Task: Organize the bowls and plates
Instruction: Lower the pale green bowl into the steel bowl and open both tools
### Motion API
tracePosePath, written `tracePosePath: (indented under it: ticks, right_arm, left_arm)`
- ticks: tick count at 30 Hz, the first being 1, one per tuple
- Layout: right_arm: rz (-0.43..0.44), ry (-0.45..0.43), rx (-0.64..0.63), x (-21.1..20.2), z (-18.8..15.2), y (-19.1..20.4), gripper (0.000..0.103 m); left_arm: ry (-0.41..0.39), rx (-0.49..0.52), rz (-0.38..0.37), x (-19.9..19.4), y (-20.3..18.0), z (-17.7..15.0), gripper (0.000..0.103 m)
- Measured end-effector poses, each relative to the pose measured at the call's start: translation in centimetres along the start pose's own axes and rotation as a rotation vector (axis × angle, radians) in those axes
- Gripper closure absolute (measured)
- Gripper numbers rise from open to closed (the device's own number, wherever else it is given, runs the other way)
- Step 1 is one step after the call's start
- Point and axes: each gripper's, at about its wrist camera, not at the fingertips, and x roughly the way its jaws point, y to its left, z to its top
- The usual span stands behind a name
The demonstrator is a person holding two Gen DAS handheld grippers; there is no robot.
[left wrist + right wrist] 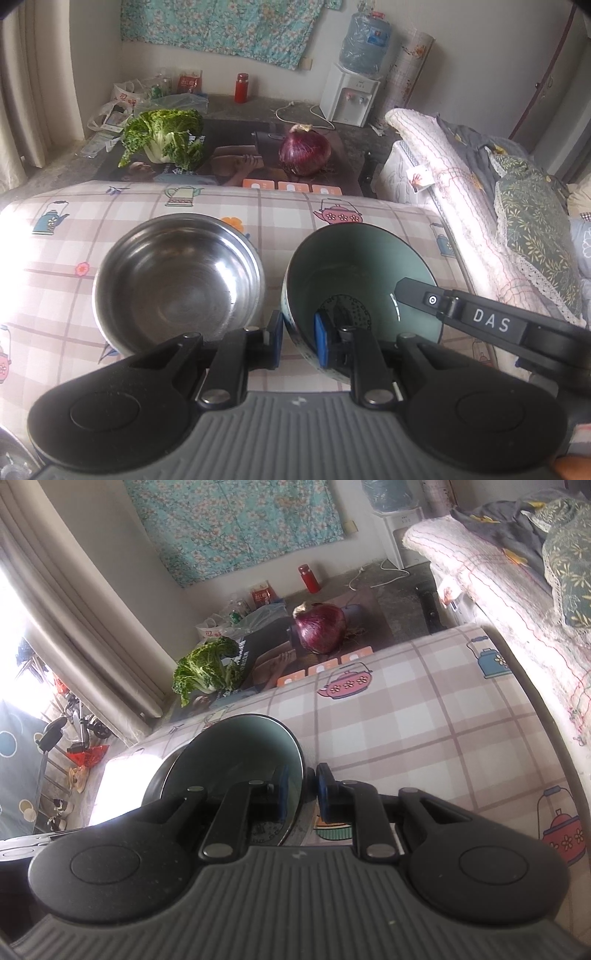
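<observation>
Both tongs clamp the green bowl (354, 273) by its rim: the left tongs (298, 338) bite the wall at about seven o'clock, the right tongs (303, 792) pinch the edge at about three o'clock. The bowl hangs tilted above the checked surface (280, 218). A steel bowl (177, 280) sits just beside it at nine o'clock. Beyond, at twelve, lie a red onion (304, 153) and a cabbage (162, 138).

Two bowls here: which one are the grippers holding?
The green bowl, right of the steel bowl. Left gripper and right gripper both clamp its rim; the steel one sits untouched on the tablecloth.
</observation>
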Motion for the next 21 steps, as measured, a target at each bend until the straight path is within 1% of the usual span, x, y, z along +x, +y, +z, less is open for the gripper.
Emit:
tracePosePath:
  ticks: [10,15,21]
  right_arm:
    - [0.029,0.000,-0.054,0.3,0.4,4.2,0.087]
    - [0.058,0.016,-0.076,1.8,0.4,6.7,0.088]
    - [0.079,0.054,-0.097,4.4,-0.3,9.3,0.088]
  left_arm:
    - [-0.040,-0.042,0.020,-2.3,3.7,0.6,0.084]
    - [-0.048,-0.071,0.050,-2.7,6.3,1.0,0.084]
    - [-0.039,-0.103,0.082,-2.0,9.2,1.2,0.085]
